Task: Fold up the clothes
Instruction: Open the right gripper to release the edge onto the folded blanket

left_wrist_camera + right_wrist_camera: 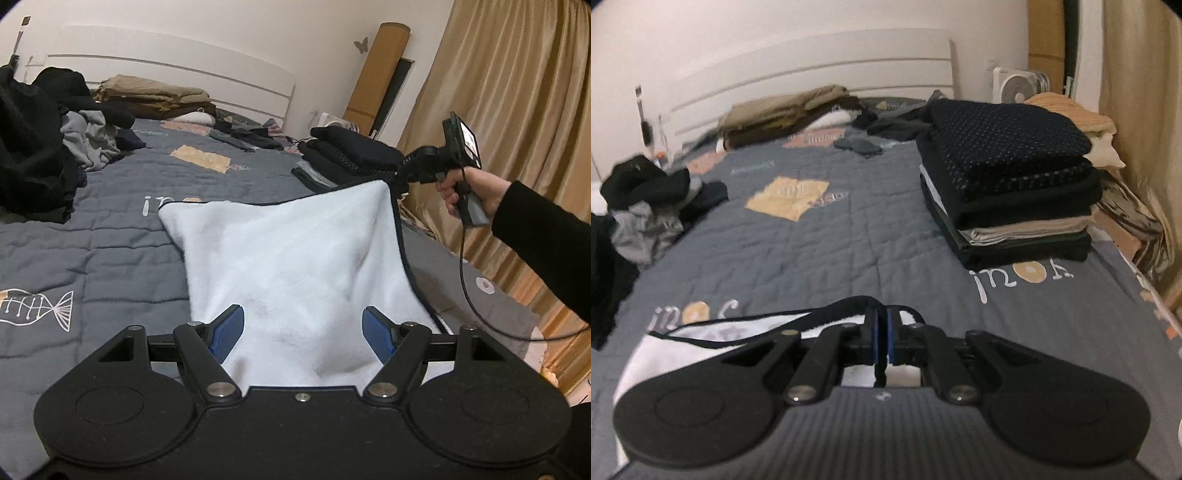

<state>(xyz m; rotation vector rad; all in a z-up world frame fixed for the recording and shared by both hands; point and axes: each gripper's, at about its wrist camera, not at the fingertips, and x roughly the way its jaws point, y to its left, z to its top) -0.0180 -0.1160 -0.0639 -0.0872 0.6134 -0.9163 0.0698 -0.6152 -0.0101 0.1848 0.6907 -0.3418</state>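
Fleece, white and soft with a thin dark binding, forms the cloth [295,266] spread on the quilted grey bedspread [110,236]. Right gripper [882,332] pinches its far corner, lifted; left gripper [303,328] gapes wide above the near edge. Folded stack [1008,192] sits beyond.

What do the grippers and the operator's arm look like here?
Both grippers, left gripper and right gripper, are matte black with round pivot discs, silver bolts and ribbed blue finger pads. The right unit has a pistol handle, small lit screen and black cable. Black long sleeve.
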